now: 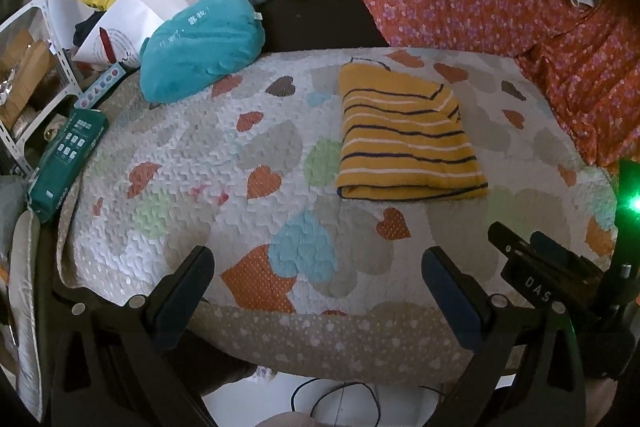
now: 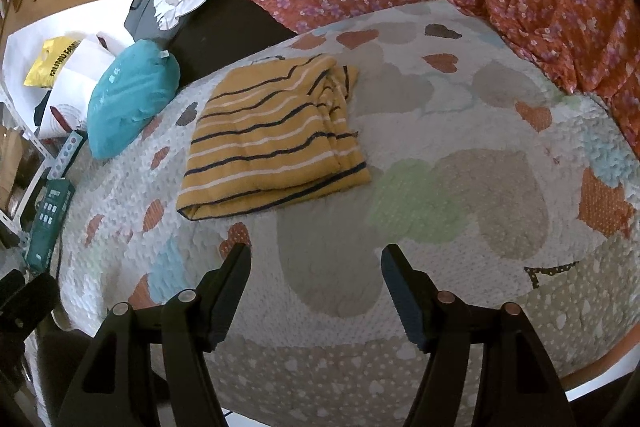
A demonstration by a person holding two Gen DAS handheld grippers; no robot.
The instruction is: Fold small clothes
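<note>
Each black gripper [image 1: 318, 297] [image 2: 316, 283] has dark-blue pads and silver pivot screws.

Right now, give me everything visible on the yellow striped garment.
The yellow striped garment is mustard knit-looking fabric with thin navy and white stripes. It lies folded into a rough rectangle, flat on the heart-print quilt, with layered edges bunched along one side and a navy hem showing at the near corner. Neither gripper touches it; nothing rests on it.

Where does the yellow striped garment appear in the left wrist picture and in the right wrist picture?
Left wrist view: the yellow striped garment lies folded on the heart quilt, right of centre.
Right wrist view: the garment lies left of centre, above the open right claw.
Shared landmark: the teal pillow, left of the garment in both views.
</note>
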